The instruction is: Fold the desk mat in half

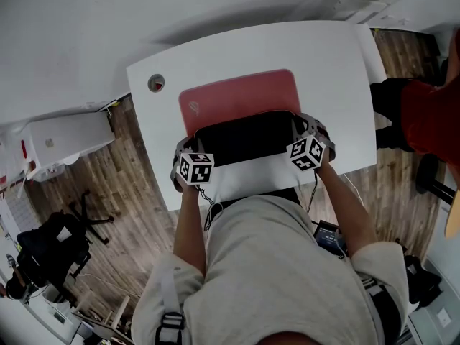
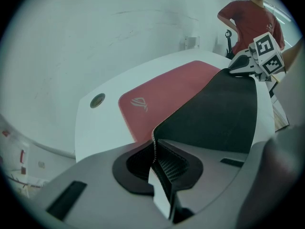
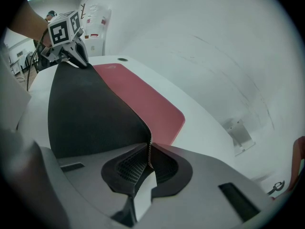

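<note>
Bright, even, soft-shadowed indoor light; strong fisheye curvature, dark vignetted corners, blurred near foreground.

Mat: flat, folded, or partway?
Partway. The mat has its near edge lifted, pinched in the left claw and right claw, black underside showing; far red part lies on the table.

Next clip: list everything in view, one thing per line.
mat: 1, red top, black underside, on the table, near edge lifted and curled back
table: 1, white, centre
grommet: 1, grey, round, table's far-left corner
bystander: 1, red top, right of the table
chair: 1, black, floor at lower left
unit: 1, white, floor left of the table
floor: brown wood look, around the table
left hand-held gripper: 1, grey, shut on the mat's near-left corner
right hand-held gripper: 1, grey, shut on the mat's near-right corner
forearms: 2, bare, behind the grippers
</note>
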